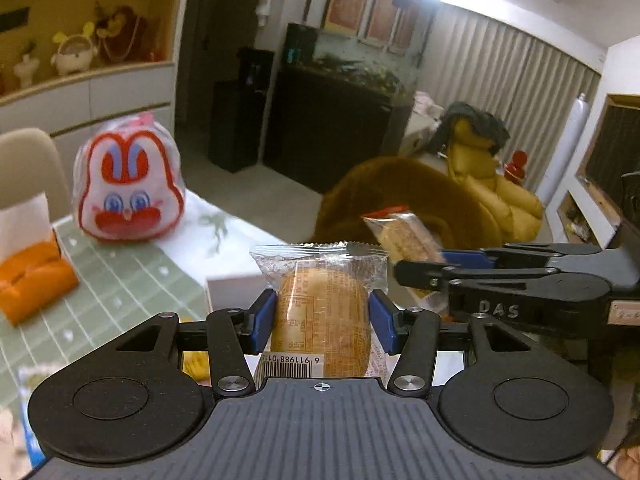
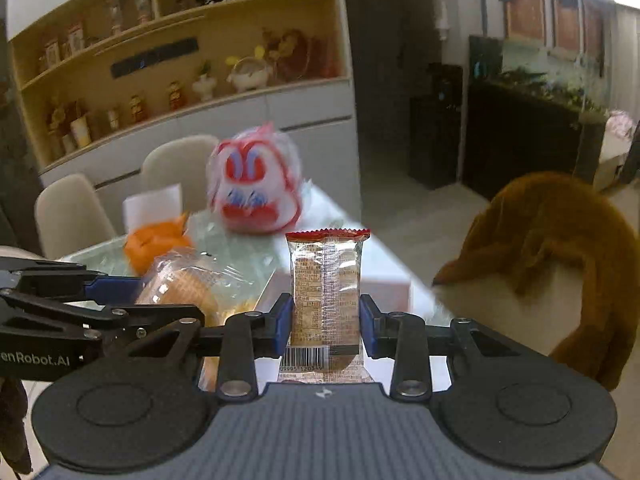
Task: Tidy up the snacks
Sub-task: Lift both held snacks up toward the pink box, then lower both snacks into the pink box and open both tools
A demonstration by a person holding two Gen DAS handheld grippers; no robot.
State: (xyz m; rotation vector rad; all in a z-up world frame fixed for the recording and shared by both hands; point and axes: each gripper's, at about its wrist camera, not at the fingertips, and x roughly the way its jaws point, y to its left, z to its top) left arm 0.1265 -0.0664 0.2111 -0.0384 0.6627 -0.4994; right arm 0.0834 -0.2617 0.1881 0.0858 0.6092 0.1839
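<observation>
Left wrist view: left gripper [image 1: 322, 320] grasps a clear-wrapped golden bun [image 1: 320, 316], right gripper [image 2: 326, 324] clamps a red-edged biscuit packet [image 2: 325, 300], both above the table [image 1: 132, 280]; carrying step, next presumably placing each in its spot.

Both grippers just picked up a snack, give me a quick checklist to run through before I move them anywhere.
1. Left gripper pads press on both sides of the round cake packet: ok.
2. Right gripper pads clamp the red-topped biscuit packet: ok.
3. Both packets lifted off the table: ok.
4. Gap between the two grippers: not ok, they sit very close side by side.
5. Drop-off container: cannot tell, only a white box edge shows behind the cake.
6. Rabbit-face bag clear of the grippers: ok.
</observation>
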